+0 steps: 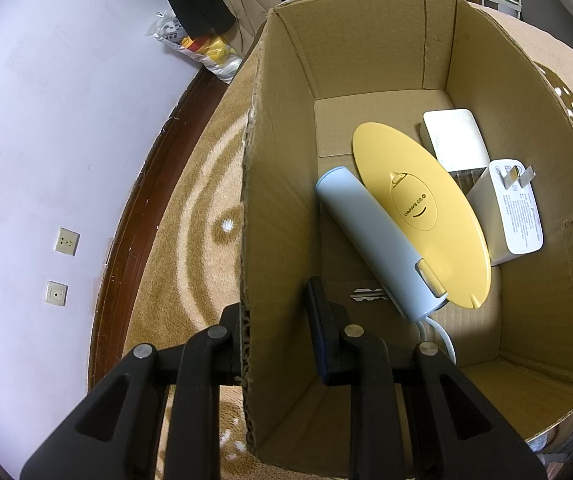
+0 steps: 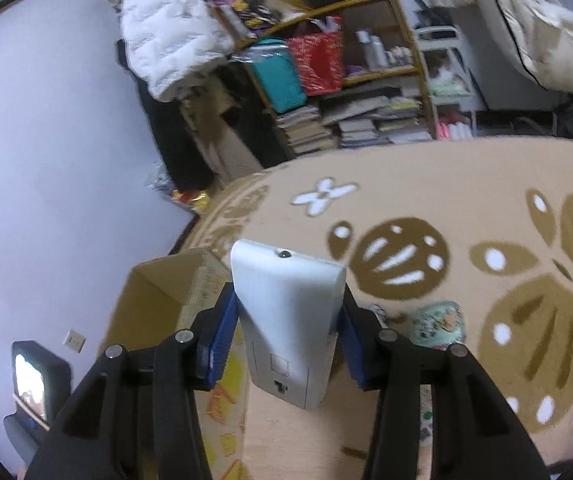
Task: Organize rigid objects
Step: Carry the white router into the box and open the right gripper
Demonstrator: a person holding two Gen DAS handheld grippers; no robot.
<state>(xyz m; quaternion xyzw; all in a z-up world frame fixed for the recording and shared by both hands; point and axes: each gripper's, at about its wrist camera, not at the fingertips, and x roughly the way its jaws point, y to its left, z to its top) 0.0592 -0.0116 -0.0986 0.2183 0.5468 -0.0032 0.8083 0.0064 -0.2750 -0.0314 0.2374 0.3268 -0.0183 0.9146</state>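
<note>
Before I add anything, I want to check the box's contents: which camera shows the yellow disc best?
The left wrist view: the yellow disc lies unobstructed inside the cardboard box, against a pale blue device. The right wrist view shows only the box's outside corner, no disc.

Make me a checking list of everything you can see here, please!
Surface: tan patterned carpet, by a dark wooden floor edge.
Job's things: cardboard box holding yellow disc, pale blue tube, white plug, white block, key; white remote held above the carpet.
Clutter: patterned ball on the carpet.
Tongs: left tongs shut on the box wall; right tongs shut on the remote.
Cables: white cord from the tube.
Surroundings: lilac wall, wall sockets, bookshelf, white jacket.
</note>
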